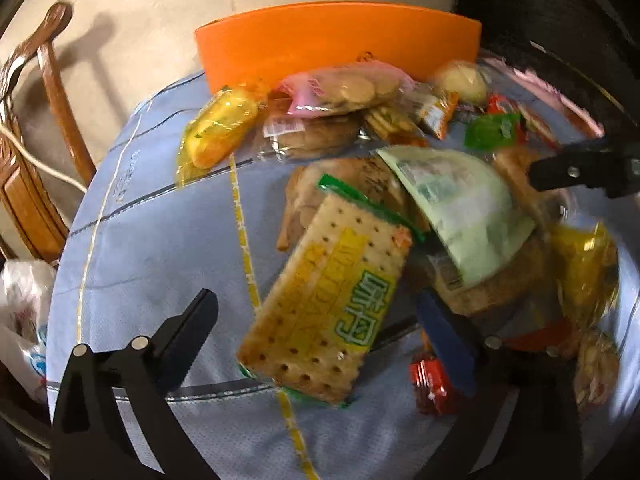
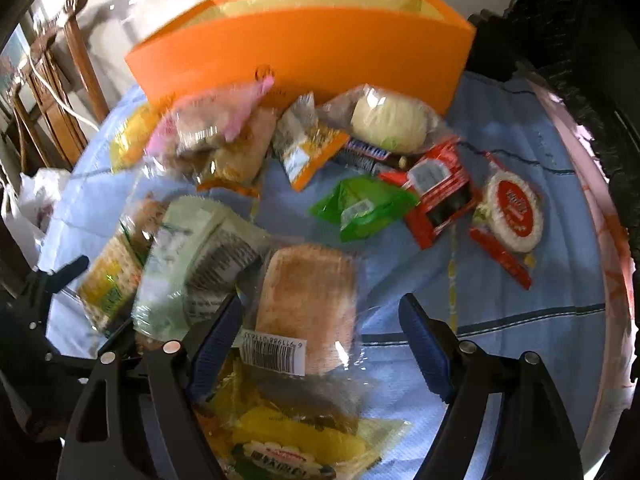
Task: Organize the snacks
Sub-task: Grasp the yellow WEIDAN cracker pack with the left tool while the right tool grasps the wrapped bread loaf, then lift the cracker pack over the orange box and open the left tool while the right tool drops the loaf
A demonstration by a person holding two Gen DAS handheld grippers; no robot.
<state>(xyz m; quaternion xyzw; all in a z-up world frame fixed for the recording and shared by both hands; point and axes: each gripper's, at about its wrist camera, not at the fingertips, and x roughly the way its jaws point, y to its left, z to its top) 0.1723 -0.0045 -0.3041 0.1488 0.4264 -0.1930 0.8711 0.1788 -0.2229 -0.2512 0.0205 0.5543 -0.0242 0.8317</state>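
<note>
Blue-clothed table fills both views; orange box stands open at top centre, the likely bin, I judge. Snack pile spreads from centre to right.

My left gripper hangs with fingers wide apart around the cracker pack, pads not touching it. My right gripper is also spread, straddling the wrapped bread.

To grip well, I should centre on each pack's short width, avoid neighbouring wrappers, and close gently.
</note>
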